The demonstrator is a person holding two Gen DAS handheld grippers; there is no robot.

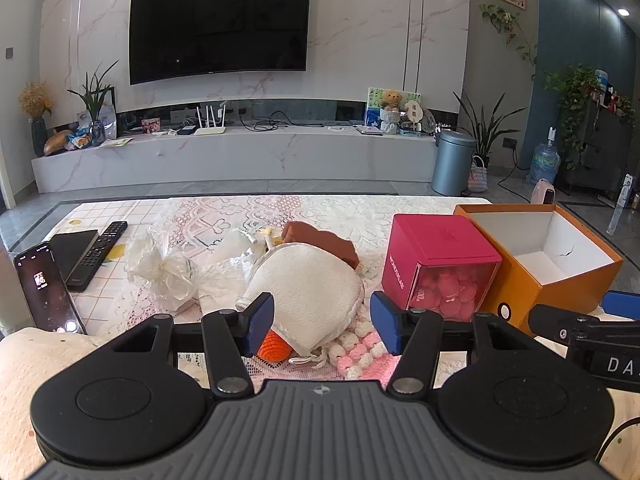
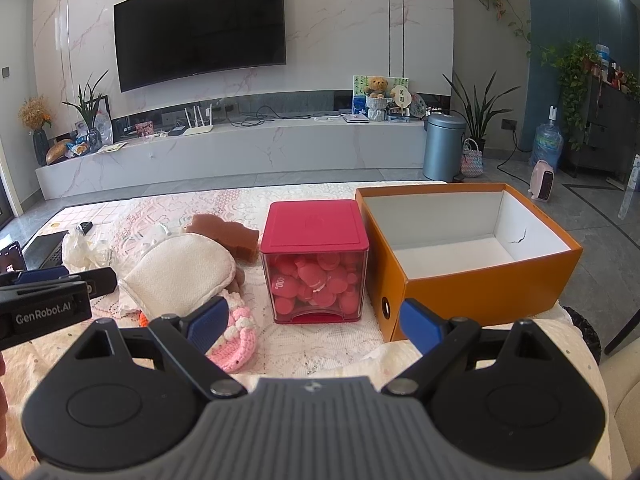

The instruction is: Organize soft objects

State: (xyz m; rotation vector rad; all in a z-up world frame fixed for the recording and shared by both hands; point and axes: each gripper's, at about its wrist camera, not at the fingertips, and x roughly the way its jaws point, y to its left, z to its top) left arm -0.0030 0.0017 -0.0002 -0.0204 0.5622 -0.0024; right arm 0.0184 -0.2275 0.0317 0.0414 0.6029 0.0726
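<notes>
The white cloth pad (image 1: 308, 292) lies atop the heap of soft things in the middle of the table, left of the red box (image 1: 436, 264). My left tongs (image 1: 322, 322) gape wide around its near end, holding nothing; I'd pinch its thick quilted edge, not the pink crochet piece (image 1: 360, 348) underneath. My right tongs (image 2: 306, 326) are spread too, empty, near the orange cardboard box (image 2: 472, 280), stiff-walled with a bare white inside.

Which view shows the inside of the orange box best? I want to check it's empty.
The right wrist view: the orange box sits near centre, its white floor bare. In the left wrist view the box sits at the right edge, with less of the floor visible.
</notes>
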